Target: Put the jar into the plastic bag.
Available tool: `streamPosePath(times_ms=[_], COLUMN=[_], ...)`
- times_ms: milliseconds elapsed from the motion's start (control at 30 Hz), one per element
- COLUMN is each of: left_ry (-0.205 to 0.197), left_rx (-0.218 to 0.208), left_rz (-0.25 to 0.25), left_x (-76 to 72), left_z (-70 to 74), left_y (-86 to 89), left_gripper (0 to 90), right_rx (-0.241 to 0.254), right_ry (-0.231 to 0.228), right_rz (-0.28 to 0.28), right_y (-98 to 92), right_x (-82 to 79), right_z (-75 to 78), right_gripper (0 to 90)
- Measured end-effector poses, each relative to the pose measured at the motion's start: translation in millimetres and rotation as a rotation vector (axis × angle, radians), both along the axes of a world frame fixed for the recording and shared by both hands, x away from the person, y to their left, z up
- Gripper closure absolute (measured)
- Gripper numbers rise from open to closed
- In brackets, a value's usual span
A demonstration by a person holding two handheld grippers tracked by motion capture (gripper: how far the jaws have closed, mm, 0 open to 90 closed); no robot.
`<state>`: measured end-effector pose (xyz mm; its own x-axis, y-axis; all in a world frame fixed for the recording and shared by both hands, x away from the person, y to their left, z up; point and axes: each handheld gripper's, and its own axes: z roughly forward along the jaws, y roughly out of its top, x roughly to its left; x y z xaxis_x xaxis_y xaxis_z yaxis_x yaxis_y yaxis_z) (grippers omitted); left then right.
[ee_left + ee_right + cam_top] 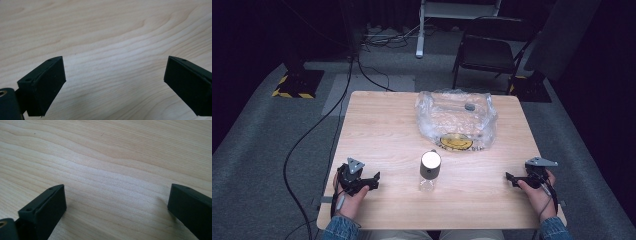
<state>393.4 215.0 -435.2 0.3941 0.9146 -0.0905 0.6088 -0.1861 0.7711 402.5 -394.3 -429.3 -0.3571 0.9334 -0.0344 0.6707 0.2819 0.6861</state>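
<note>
1. The left gripper (374,181) rests on the near left part of the pale wooden counter (382,125), held in the person's left hand (347,192). In the left gripper view its black fingers (46,86) stand wide apart with only bare wood grain between them, so it holds nothing.

2. The small clear bottle with a dark band and a white round cap (430,171) stands upright near the middle of the counter, a little toward the near edge. Its long axis is vertical. It lies to the right of the left gripper and to the left of the right one, apart from both. The left gripper looks somewhat nearer to it, so I judge a sideways reach from the left is the shorter move.

3. The crumpled clear plastic bag with a yellow and black round label (456,120) lies beyond the bottle on the far side of the counter, just apart from it.

4. The right gripper (511,177) rests at the near right edge, pointing left toward the bottle. Its fingers (43,208) are likewise spread wide over bare wood and empty.
</note>
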Motion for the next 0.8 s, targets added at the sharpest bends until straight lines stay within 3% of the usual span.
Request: streamPosePath(times_ms=[367,533,800], left_ry=[-0.091,-0.110,-0.154], left_rx=[-0.043,-0.040,-0.073], left_rz=[-0.029,-0.052,-0.097], left_x=[-11.0,-13.8,-19.7], left_z=[31.7,39.6,61.2], left_y=[-10.6,-18.3,-33.2], left_gripper=[4.3,4.3,4.3], right_rx=[0.000,0.000,0.000], right_ry=[0.000,0.000,-0.001], right_rz=[0.000,0.000,-0.001], right_y=[0.0,-0.1,-0.1], right_x=[0.1,0.1,0.3], right_z=[0.0,0.0,-0.1], right_gripper=[1.8,1.8,1.8])
